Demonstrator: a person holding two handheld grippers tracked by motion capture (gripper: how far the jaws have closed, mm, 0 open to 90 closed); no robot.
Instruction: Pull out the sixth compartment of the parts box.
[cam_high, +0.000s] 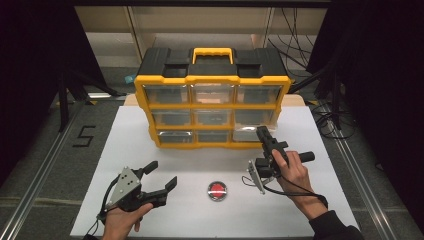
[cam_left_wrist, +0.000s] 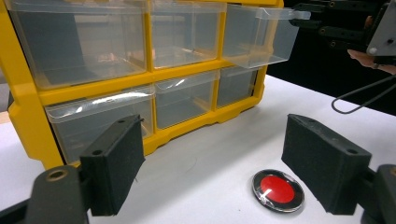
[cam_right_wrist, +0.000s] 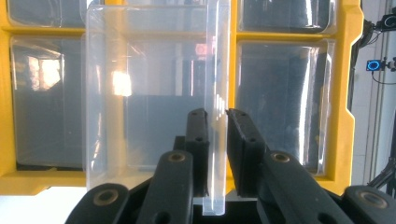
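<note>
organizer (cam_left_wrist: 28, 116) top cropped, drawer (cam_right_wrist: 154, 93) front lip cut off below

Drawer cabinet (cam_high: 212, 100) stands on table (cam_high: 150, 125), ahead of both grippers. Bottom-right drawer (cam_high: 246, 134) juts out from cabinet; its front lip sits between jaws of right gripper (cam_high: 262, 132). Round disc (cam_high: 217, 190) lies on table between the 2 grippers, just right of left gripper (cam_high: 164, 175), behind right gripper's tips.
</note>
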